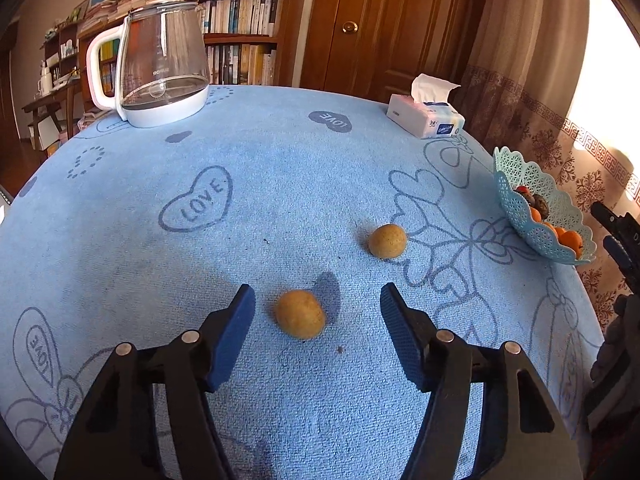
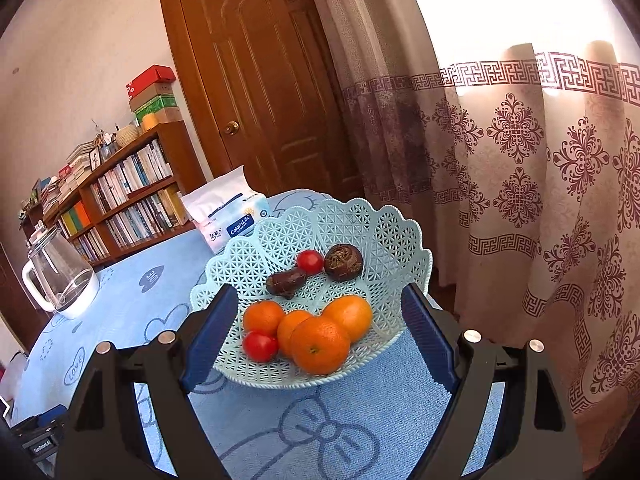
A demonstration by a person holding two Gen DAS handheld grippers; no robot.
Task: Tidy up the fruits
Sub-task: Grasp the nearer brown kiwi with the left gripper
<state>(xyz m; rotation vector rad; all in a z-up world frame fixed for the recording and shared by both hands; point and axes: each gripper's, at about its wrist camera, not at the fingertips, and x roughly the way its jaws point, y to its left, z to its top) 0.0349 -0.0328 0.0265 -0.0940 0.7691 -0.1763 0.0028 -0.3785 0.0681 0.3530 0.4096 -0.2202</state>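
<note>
While the left gripper (image 1: 316, 312) hangs wide open and empty around the near brown fruit (image 1: 300, 314), the pickup step is in hand: closing comes next. Far right sits the basket (image 2: 256, 248); the right gripper (image 2: 320, 332) gapes empty before it.

Open left gripper (image 1: 317, 303) brackets a tan fruit (image 1: 300, 314), apparently untouched.

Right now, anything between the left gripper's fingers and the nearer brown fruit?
No. Left wrist view: only bare blue tablecloth between the open left gripper and nearer brown fruit.
</note>
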